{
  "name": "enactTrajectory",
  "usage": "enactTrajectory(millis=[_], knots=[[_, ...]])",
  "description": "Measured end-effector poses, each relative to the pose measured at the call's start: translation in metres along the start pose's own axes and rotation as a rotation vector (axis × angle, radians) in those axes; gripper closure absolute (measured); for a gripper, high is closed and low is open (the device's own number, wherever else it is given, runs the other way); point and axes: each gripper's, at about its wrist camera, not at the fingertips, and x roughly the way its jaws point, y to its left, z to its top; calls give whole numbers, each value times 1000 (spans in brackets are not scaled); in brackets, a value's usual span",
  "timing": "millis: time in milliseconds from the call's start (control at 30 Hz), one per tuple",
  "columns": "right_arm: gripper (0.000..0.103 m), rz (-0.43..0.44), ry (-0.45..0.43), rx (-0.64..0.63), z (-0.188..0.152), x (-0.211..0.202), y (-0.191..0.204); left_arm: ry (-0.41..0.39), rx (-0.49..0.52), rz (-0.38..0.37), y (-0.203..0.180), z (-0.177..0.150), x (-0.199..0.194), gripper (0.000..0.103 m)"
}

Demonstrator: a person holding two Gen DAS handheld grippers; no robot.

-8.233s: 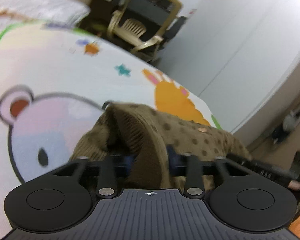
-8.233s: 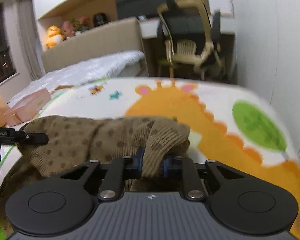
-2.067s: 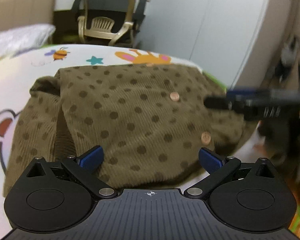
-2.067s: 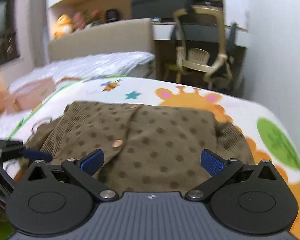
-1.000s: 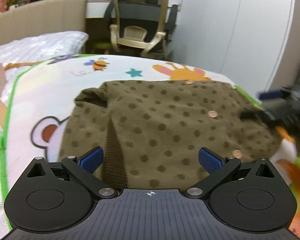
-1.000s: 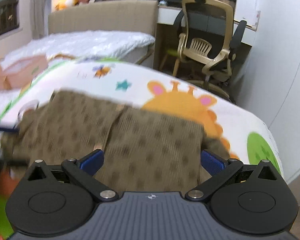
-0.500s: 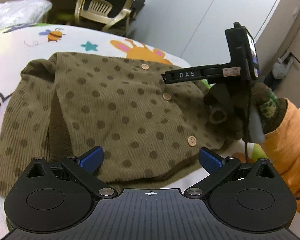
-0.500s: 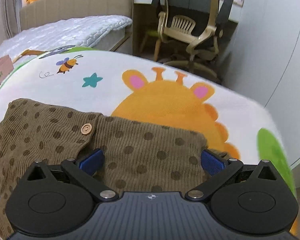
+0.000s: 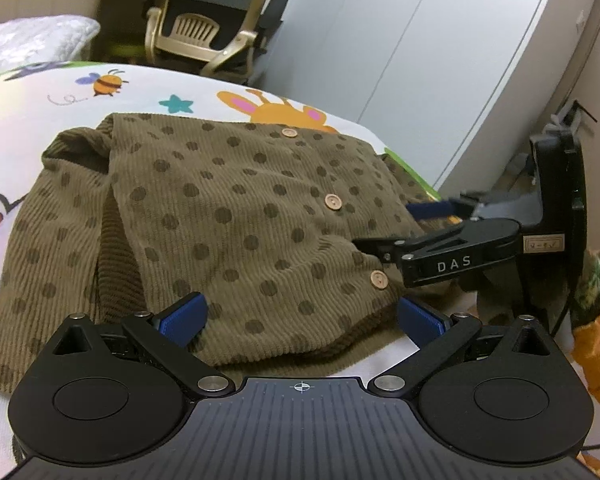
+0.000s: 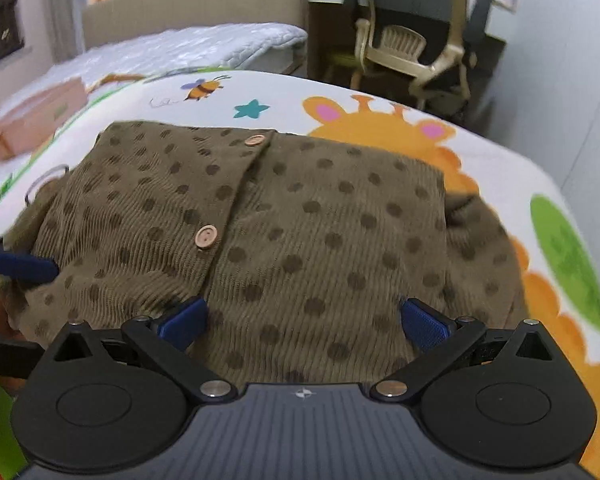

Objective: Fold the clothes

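A brown corduroy shirt (image 9: 228,216) with dark dots and wooden buttons lies flat, front up, on a cartoon-print play mat (image 9: 40,96). It also fills the right wrist view (image 10: 308,220). My left gripper (image 9: 300,318) is open and empty, just above the shirt's near hem. My right gripper (image 10: 302,322) is open and empty over the shirt's near edge. The right gripper also shows in the left wrist view (image 9: 412,232), at the shirt's right side. A left fingertip (image 10: 24,266) shows at the right view's left edge.
A beige office chair (image 9: 196,36) and desk stand beyond the mat. A white wardrobe wall (image 9: 440,60) runs along the right. A bed with a white quilt (image 10: 180,48) and a pink box (image 10: 36,116) lie to the left.
Both grippers let go of the shirt, which now lies spread flat. In the last half second the right gripper dropped lower at the shirt's right side and pulled back a little.
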Motion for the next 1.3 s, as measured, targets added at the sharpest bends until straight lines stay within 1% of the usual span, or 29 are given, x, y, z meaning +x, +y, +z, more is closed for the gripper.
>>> enactTrajectory(millis=[200, 233, 333, 433, 500, 633, 767, 1033, 1200, 1300], knots=[[0, -7, -52, -5, -9, -2, 2, -59, 12, 70, -4, 8, -16, 0], [0, -10, -63, -4, -11, -2, 2, -87, 19, 105, -3, 11, -21, 0], [0, -20, -90, 0, -16, -4, 3, -115, 40, 273, 8, 18, -23, 0], [0, -29, -103, 2, -19, -5, 4, -74, 42, 416, 24, 19, -10, 0], [0, -32, -105, 2, -19, -6, 4, -43, 30, 455, 32, 18, -3, 0], [0, -40, -111, 1, -20, -7, 5, -8, -8, 471, 43, 11, 4, 0], [0, -45, -115, 2, -21, -8, 5, -2, -24, 476, 46, 9, 5, 0], [0, -41, -111, 20, -23, -7, 5, -2, -23, 494, 43, 7, 9, 0], [0, -47, -110, 14, -24, -7, 6, -41, -53, 437, 49, 2, 0, 0], [0, -48, -113, 12, -24, -8, 6, -55, -57, 420, 51, -1, -4, 3]])
